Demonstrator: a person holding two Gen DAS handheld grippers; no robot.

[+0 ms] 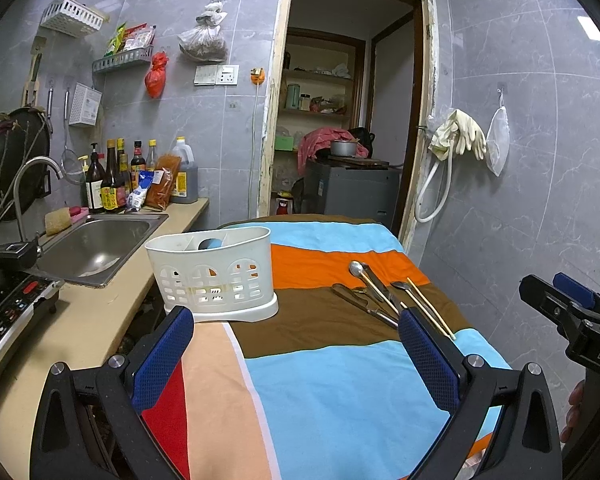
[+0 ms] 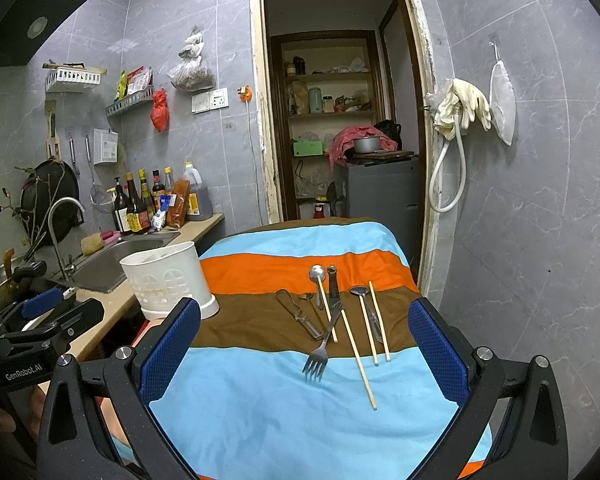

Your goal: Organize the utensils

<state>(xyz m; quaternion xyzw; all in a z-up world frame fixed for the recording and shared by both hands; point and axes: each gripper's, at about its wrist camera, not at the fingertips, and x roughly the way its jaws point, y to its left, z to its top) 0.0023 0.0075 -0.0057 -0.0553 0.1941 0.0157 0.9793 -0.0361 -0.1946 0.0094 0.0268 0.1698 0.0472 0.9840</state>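
- Stainless-steel sink (image 1: 96, 246) sits at far left, set in the beige counter (image 1: 80, 316).
- White plastic utensil caddy (image 1: 214, 274) stands upright at the left edge of the striped cloth (image 1: 340, 392), near the counter. Its compartments look empty apart from something blue seen inside; the contents are unclear.
- Left gripper (image 1: 296, 344): jaws spread wide, holding nothing and touching nothing, raised above the near part of the cloth.
- Utensils lie loose on the brown stripe, right of the caddy: a fork (image 2: 322, 350), tines near; a large spoon (image 2: 317, 280); a dark-handled knife (image 2: 333, 286); a small spoon (image 2: 360, 296); several chopsticks (image 2: 358, 360).
- Right gripper (image 2: 304, 344): jaws spread wide, empty, nearer than the utensils and touching none.
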